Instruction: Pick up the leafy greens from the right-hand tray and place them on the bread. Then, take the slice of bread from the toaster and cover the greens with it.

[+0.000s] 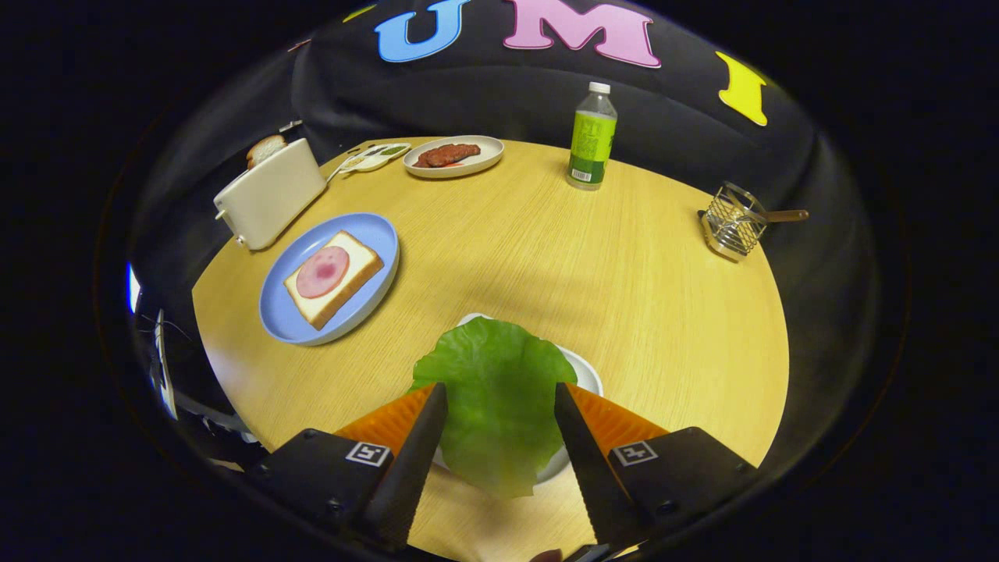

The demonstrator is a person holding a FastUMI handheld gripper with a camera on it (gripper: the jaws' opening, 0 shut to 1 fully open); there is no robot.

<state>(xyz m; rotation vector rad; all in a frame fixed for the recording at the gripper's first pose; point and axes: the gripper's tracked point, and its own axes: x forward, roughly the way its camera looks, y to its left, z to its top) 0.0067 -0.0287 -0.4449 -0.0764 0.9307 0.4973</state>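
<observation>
A green lettuce leaf (499, 406) lies on a small white tray (587, 376) on the round wooden table, and its near edge hangs past the tray's rim. My gripper (499, 386) is open, one finger on each side of the leaf and the tips over its outer edges. Beyond the fingers to the left, a blue plate (375, 228) holds a slice of bread (353, 254) topped with a round of ham (321, 272). Behind the plate stands a cream toaster (269, 195) with a bread slice (265, 148) sticking out of its slot.
At the back of the table are a plate of cooked meat (453, 156), a small sauce dish (376, 156) and a green-labelled bottle (591, 136). A wire holder (732, 225) with a wooden-handled utensil stands near the right edge.
</observation>
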